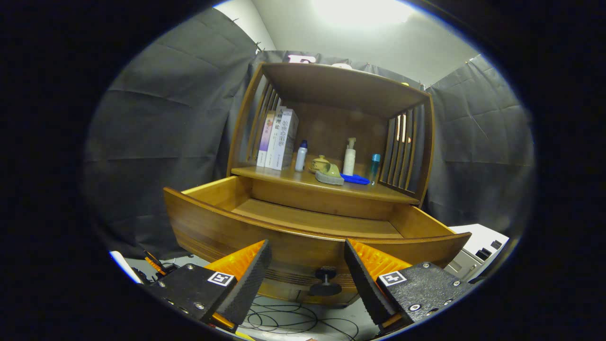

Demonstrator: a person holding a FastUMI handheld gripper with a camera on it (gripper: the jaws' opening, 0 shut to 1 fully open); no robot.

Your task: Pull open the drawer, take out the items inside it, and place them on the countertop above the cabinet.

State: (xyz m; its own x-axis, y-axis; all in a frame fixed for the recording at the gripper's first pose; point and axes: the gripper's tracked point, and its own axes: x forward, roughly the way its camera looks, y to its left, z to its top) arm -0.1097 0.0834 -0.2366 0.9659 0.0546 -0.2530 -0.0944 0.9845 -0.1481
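The gripper (307, 265) has its 2 fingers spread apart, holding nothing. Between them sits the knob (325, 280) of the drawer (227, 222), which is pulled out. On the countertop (360, 192) above stand books (279, 139), bottles (349, 156) and a blue cloth (355, 179).

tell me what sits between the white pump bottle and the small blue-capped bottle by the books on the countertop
In the gripper view, a tan shoe-like item lies between the pump bottle and the blue-capped bottle. The gripper hangs open around the drawer knob.
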